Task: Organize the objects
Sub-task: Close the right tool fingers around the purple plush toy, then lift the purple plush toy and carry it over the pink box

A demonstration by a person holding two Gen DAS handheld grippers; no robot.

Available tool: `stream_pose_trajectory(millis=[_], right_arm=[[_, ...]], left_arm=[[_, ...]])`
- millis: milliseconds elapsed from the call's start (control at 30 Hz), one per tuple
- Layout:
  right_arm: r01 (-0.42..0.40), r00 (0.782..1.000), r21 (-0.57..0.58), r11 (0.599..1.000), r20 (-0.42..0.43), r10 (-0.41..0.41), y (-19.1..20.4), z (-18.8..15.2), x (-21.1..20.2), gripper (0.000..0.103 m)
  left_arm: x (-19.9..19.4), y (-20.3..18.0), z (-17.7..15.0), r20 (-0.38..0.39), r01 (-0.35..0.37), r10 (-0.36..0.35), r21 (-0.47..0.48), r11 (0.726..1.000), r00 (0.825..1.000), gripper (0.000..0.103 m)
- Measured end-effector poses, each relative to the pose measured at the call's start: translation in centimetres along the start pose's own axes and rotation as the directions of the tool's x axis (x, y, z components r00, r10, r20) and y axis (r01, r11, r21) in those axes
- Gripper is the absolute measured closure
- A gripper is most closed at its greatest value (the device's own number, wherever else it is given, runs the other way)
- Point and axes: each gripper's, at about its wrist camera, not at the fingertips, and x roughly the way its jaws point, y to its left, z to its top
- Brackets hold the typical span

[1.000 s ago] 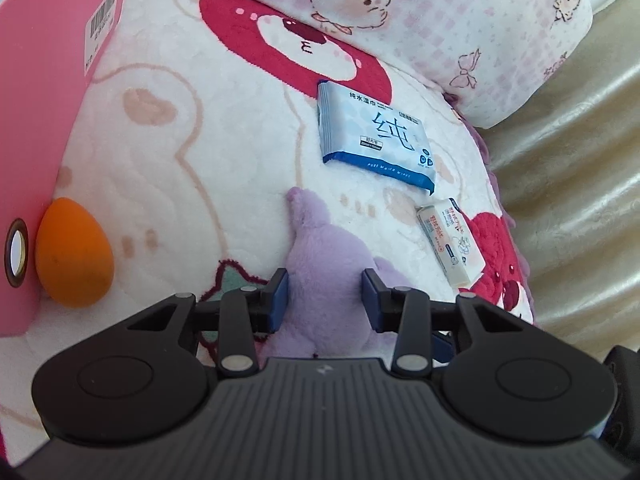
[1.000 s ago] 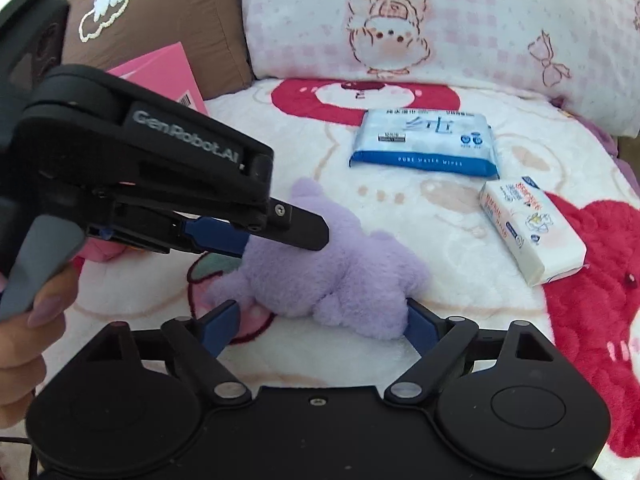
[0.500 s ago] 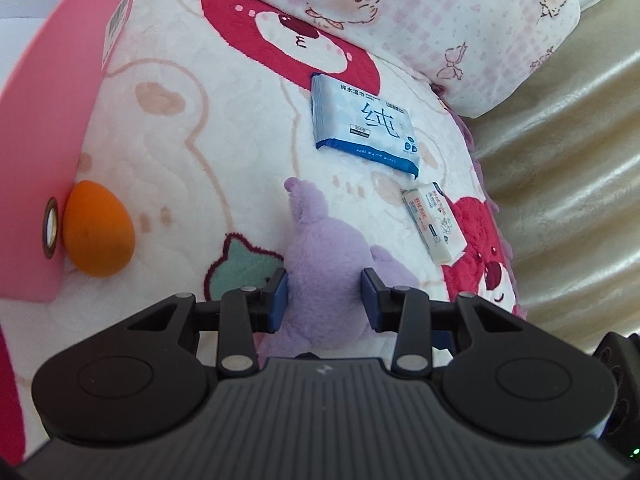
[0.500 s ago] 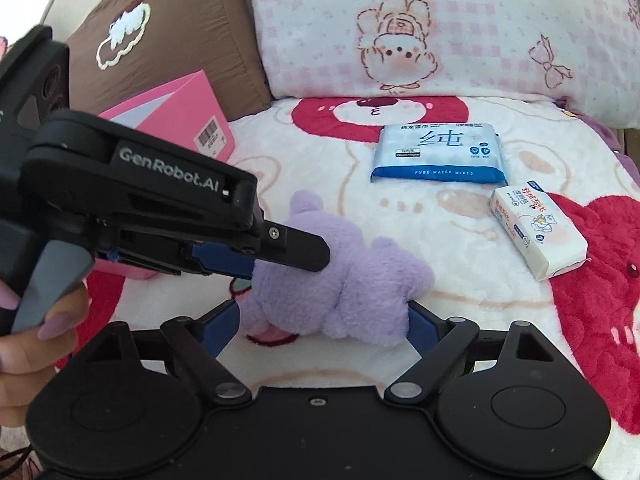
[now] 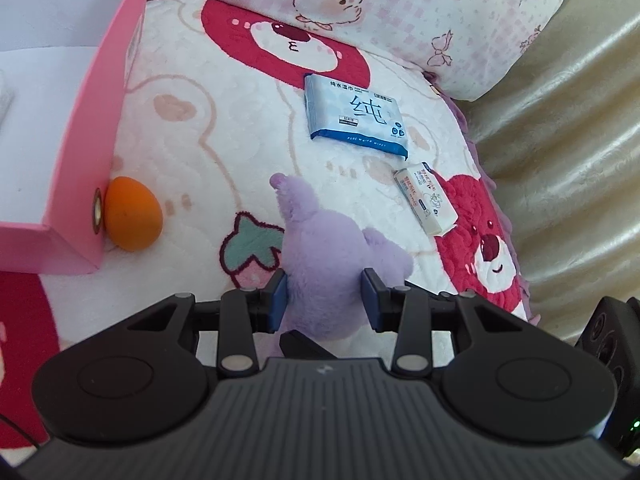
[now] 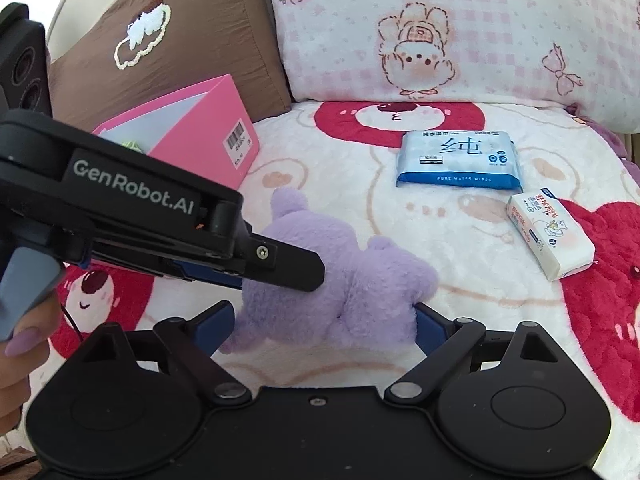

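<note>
Left to right in your left wrist view: pink box (image 5: 80, 152) is open at far left, with the orange egg-shaped sponge (image 5: 133, 213) touching its corner. Centre: your left gripper (image 5: 324, 300) is clenched on the purple plush toy (image 5: 320, 256), pads sunk into the fur at mid-body. Your right gripper (image 6: 322, 322) straddles the same toy from the other side; its jaws have just been opening wide and look clear of the fur. Plush should be light, soft and squashy, so keep the hold on the thick torso, not an ear or limb. Further right, the wet wipes pack (image 5: 354, 118) and tissue pack (image 5: 426, 198) lie on the blanket (image 5: 224, 128).
</note>
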Motion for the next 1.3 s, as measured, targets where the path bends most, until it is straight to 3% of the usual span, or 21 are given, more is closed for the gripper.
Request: stream_pose_trajectory(millis=[333, 733, 867, 1067, 1300], right_arm=[[-0.009, 1.000, -0.043, 0.999, -0.021, 0.008, 2.2, 0.6, -1.8, 0.008], [-0.006, 1.000, -0.055, 0.998, -0.024, 0.005, 5.4, 2.1, -5.1, 0.008], [-0.004, 0.998, -0.038, 0.999, -0.058, 0.002, 6.4, 2.7, -5.6, 0.008], [0.018, 0.995, -0.046, 0.999, -0.093, -0.022, 8.0, 3.5, -6.8, 0.008], [0.031, 0.997, -0.090, 0.995, -0.073, -0.038, 10.2, 4.3, -8.7, 0.009]], left_arm=[[-3.3, 0.0, -0.5, -0.014, -0.001, 0.001, -0.018, 1.000, 1.000, 0.066], [-8.7, -1.6, -1.3, 0.005, -0.025, 0.025, 0.032, 0.999, 1.000, 0.065], [-9.6, -2.0, -1.4, -0.025, -0.053, 0.055, 0.053, 0.997, 0.998, 0.065], [-11.7, -1.9, -0.9, -0.046, -0.022, 0.024, 0.046, 0.999, 0.999, 0.065], [-14.5, -1.9, -0.7, -0.064, -0.001, 0.006, 0.070, 0.998, 0.998, 0.065]])
